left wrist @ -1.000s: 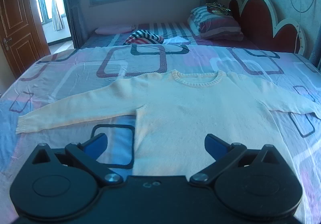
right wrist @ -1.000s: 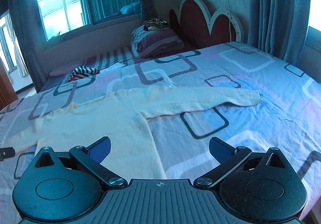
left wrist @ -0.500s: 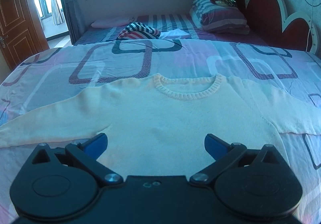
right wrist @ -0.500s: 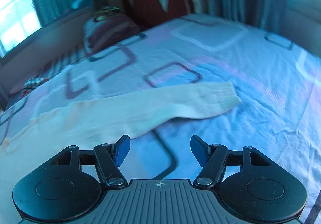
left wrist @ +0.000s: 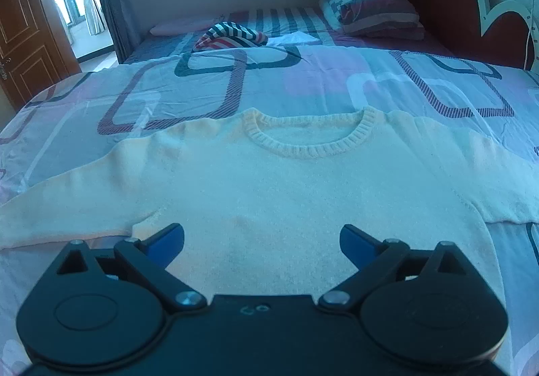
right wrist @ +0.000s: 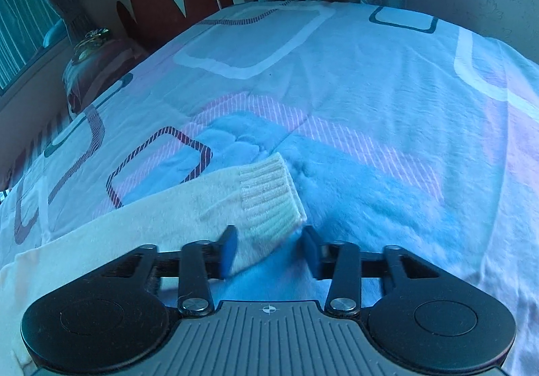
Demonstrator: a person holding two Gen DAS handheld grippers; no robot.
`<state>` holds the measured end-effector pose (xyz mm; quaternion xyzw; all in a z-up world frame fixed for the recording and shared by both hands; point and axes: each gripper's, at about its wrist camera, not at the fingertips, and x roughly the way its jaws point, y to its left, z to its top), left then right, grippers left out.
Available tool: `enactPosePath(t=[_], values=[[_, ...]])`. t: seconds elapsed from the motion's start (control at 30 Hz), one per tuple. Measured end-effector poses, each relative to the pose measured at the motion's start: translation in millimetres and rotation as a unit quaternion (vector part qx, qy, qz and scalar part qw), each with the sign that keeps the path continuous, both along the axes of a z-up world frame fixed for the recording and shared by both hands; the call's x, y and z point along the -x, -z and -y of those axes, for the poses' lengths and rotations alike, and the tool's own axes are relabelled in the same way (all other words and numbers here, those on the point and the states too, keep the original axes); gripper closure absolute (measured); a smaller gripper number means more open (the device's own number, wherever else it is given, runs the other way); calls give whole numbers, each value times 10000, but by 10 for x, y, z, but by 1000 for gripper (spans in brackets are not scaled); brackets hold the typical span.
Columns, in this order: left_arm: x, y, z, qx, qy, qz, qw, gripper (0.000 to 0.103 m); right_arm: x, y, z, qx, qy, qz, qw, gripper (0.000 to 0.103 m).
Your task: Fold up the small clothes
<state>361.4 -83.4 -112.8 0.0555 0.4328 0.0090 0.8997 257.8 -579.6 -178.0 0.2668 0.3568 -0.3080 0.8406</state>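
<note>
Cream knitted sweater [left wrist: 289,194] lies flat on the patterned bed [left wrist: 303,83]. Right gripper [right wrist: 269,246] has narrowed since half a second ago, fingers now straddling the ribbed cuff [right wrist: 269,197], not clamped. Left gripper [left wrist: 262,238] stays wide open above the sweater's body.

The left gripper [left wrist: 262,238] is showing a smooth black body, two round black discs, silver screws on angled black linkage arms, and blue fingertips [left wrist: 167,236]. The right gripper [right wrist: 269,249] is looking alike, but is wearing a ribbed grey plate bearing a small white crosshair mark.
</note>
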Motion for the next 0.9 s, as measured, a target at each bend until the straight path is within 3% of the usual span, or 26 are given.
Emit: enactPosePath(t=[0.1, 0.27, 0.43, 0.53, 0.7, 0.9], values=[[-18, 23, 18, -20, 48, 1, 10000, 9, -67, 20, -25, 81, -195, 48, 9998, 99], [-37, 38, -2, 268, 221, -98, 9993, 26, -119, -53, -114, 97, -447, 425, 9980, 101], [-65, -16, -53, 379, 230, -99, 9990, 29, -322, -387, -542, 229, -1200, 1008, 9874, 101], [-78, -85, -137, 462, 195, -75, 9987, 29, -546, -589, -1011, 167, -1890, 1307, 9731, 101], [-89, -202, -398, 666, 21, 15, 9978, 25, -929, -746, -2067, -63, -3097, 1562, 9379, 101], [-169, -205, -759, 956, -92, 32, 9954, 19, -1263, -471, -3425, -358, -4242, 1251, 8962, 101]])
